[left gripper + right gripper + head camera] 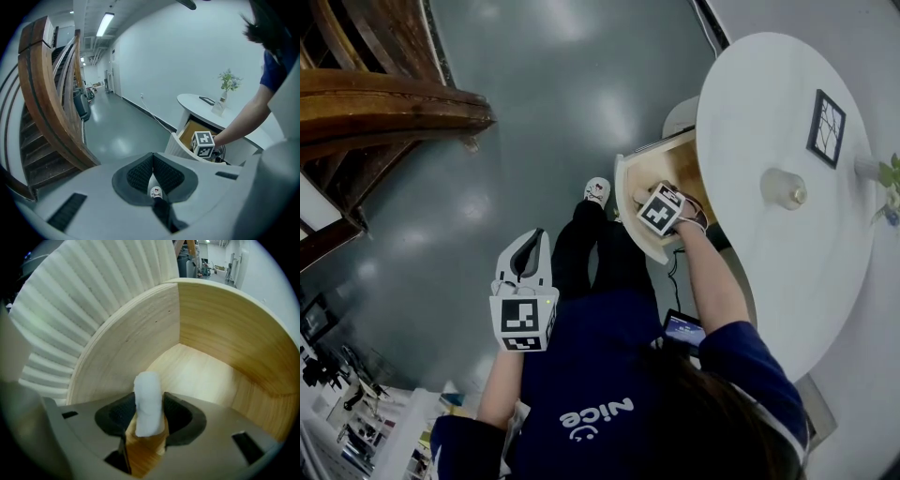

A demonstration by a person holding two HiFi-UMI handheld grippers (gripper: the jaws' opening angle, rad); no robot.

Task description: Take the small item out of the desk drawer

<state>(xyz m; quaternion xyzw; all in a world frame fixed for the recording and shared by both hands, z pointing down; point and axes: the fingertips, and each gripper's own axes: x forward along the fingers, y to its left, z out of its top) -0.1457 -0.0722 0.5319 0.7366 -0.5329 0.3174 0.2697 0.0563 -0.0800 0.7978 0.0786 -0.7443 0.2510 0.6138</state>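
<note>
Your right claw (149,405) stands wide, its pads flanking the white small item (148,390), which is upright on the floor of the open drawer (220,329) and not clearly clamped yet. The reach looks done. Gripping it and lifting it clear of the bench (769,122) remain. Your left claw (153,174) hangs closed and empty, well apart.

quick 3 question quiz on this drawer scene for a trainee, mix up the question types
1. True or false: the left gripper is inside the curved light wooden drawer.
2. The small white cylindrical item stands: A on the round white tabletop; B between the jaws of the right gripper; C on the grey floor.
3. Fill in: the left gripper's jaws are ____ and hold nothing.
Key: 1 false; 2 B; 3 shut.
</note>
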